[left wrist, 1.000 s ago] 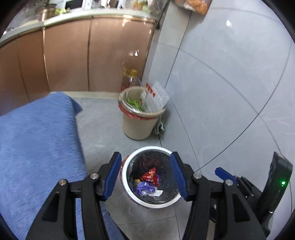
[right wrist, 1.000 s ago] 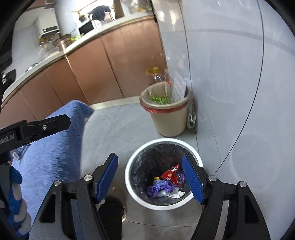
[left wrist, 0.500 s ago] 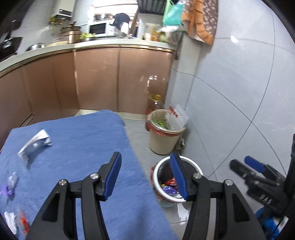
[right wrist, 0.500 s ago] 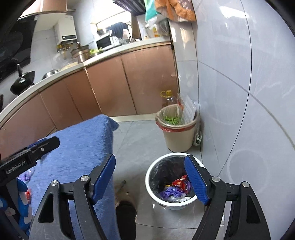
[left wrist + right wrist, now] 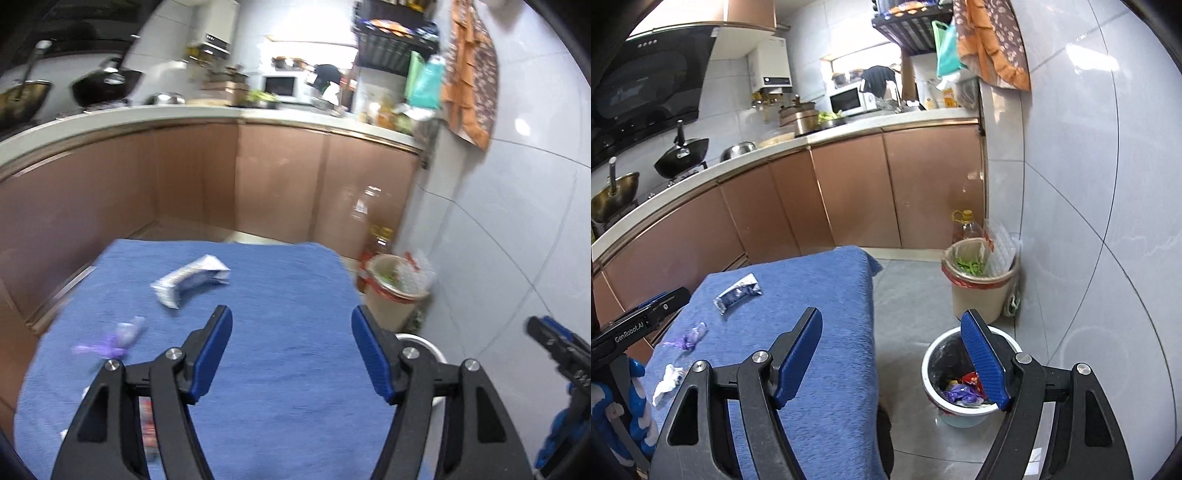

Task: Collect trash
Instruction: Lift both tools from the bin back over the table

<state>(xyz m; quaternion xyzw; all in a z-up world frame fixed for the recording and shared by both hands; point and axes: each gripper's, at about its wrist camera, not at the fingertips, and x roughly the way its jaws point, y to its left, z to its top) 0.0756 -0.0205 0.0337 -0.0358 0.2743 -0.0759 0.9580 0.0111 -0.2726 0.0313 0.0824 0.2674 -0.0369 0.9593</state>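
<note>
- Some trash already lies in the white bin (image 5: 971,387) on the floor, just beside the table (image 5: 827,295).
- Left on the table: a silver wrapper (image 5: 738,292), a purple wrapper (image 5: 690,336) and a white tissue (image 5: 668,380).
- The left gripper (image 5: 291,350) is opening with nothing between its fingers; the right gripper (image 5: 892,354) stands wide and empty.

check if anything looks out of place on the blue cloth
Yes: litter lies scattered on the blue cloth: a flattened silver wrapper, a purple wrapper and a crumpled white tissue. None is in the white bin, which already holds wrappers.

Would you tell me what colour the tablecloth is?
Blue; the tablecloth shows best in the right wrist view.
</note>
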